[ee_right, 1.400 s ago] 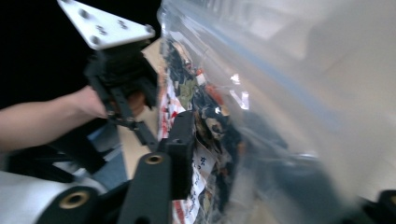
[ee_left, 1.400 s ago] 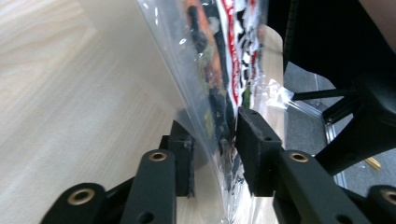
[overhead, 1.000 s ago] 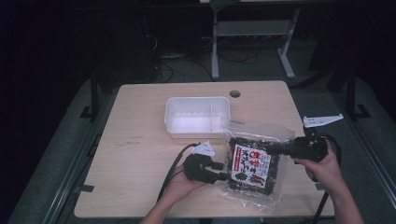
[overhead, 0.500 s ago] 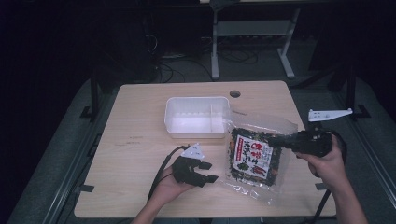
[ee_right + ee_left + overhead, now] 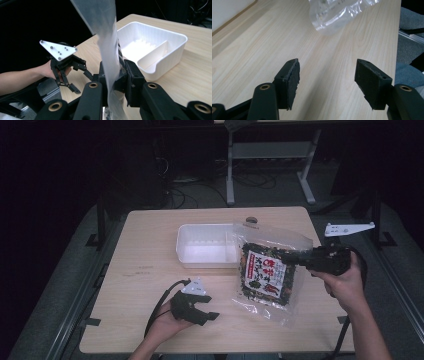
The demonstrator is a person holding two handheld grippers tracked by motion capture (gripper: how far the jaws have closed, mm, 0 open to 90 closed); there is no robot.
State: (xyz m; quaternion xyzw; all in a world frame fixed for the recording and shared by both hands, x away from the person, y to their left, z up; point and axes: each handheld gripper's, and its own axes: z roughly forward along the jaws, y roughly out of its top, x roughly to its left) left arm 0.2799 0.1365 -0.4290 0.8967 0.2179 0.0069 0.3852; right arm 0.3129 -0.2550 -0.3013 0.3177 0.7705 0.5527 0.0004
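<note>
Snack bag [image 5: 267, 272] hangs clamped in my right gripper [image 5: 299, 260], lifted toward white tray [image 5: 200, 257]; left gripper [image 5: 207, 312], jaws just spread empty, backs clear.

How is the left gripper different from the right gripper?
The left gripper is open with nothing between its fingers; the right gripper is shut on the clear snack bag. The left gripper sits low by the table; the right gripper lifts the bag above it. Both are black, and each is held in a hand.
</note>
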